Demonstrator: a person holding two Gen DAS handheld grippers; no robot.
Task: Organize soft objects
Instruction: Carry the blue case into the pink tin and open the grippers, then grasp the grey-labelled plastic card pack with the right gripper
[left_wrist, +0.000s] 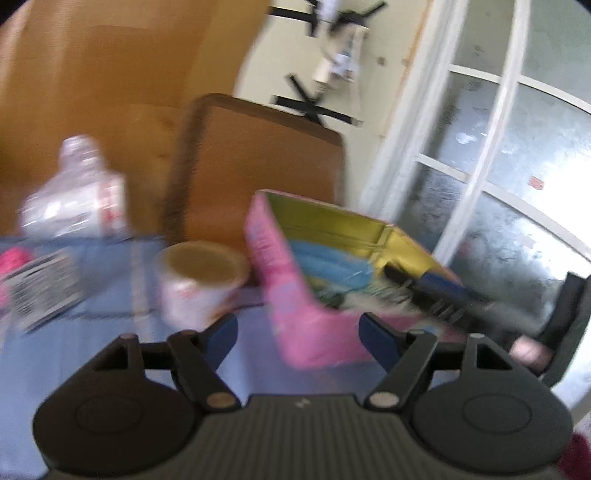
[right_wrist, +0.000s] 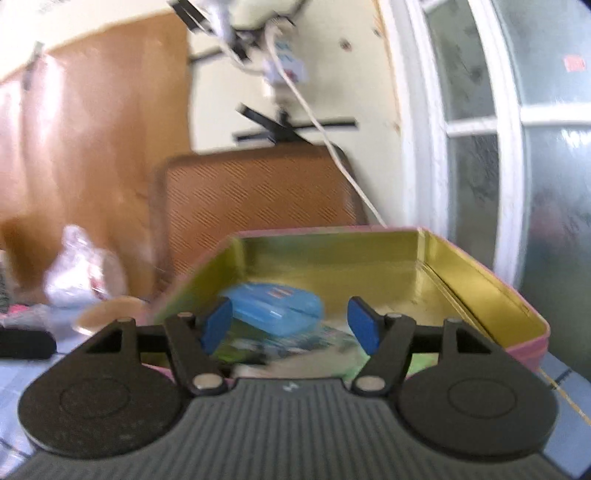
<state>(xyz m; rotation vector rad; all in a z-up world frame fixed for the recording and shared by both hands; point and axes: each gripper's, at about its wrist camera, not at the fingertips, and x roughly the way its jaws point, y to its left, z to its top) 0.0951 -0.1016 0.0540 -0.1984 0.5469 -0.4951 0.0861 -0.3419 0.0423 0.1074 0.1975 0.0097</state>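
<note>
The bench (left_wrist: 110, 354), under a pale blue cloth, carries a pink tin box (right_wrist: 406, 258) with a gold inside, standing open near the window. In it lie a blue soft pack (right_wrist: 273, 310) and some greenish packets beneath it, too blurred to name. To the left of the box are a roll of clear tape (left_wrist: 201, 280) and a crumpled plastic bottle (left_wrist: 74, 192).

The step in hand looks like setting soft things down into the box. To do it well, the release should come low over the box floor, and the withdrawal should go straight back and up, so neither finger snags the pack or tips the light tin.

The right gripper (right_wrist: 290, 321) hovers over the box's near edge, its blue fingers (right_wrist: 218, 325) spread apart and clear of the pack, holding nothing. The left gripper (left_wrist: 297, 339) waits beside the box's pink wall, fingers likewise parted and empty.
</note>
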